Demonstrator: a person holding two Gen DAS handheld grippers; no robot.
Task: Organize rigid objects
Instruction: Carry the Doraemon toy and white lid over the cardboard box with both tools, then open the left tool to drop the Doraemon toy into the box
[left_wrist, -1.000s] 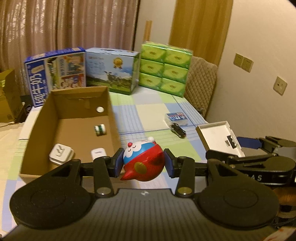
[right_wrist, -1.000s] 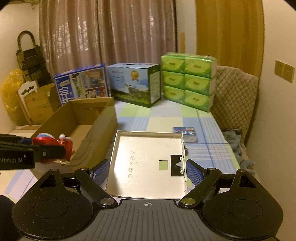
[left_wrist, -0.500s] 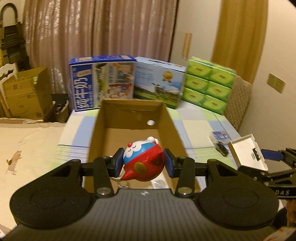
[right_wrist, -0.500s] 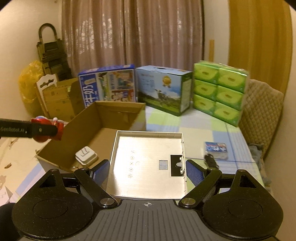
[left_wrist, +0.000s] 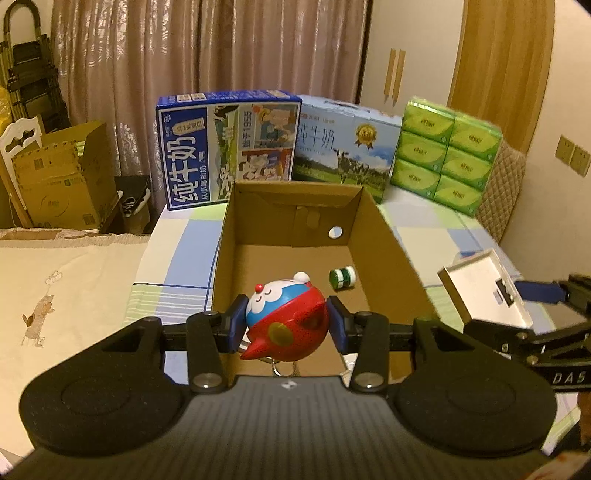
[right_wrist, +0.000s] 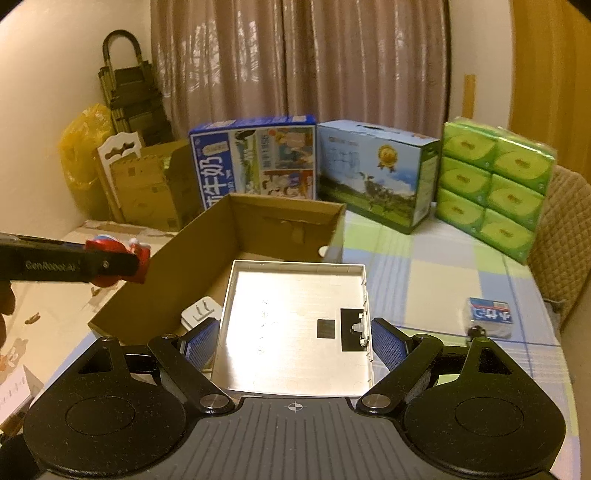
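Both grippers loaded: L gripper (left_wrist: 287, 328) toy (left_wrist: 286, 326), R gripper (right_wrist: 295, 341) tray (right_wrist: 295, 325).

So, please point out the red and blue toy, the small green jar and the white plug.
Toy (left_wrist: 286, 325), left wrist view, on its red body.
Green jar (left_wrist: 342, 277), left wrist view, on its side.
White plug (right_wrist: 199, 312), right wrist view, on its top face.

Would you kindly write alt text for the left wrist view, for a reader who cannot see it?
The left gripper clamps a round red, blue and white toy above the near end of an open cardboard box. A small green-and-white bottle lies inside; at right, the right gripper holds a flat white tray.
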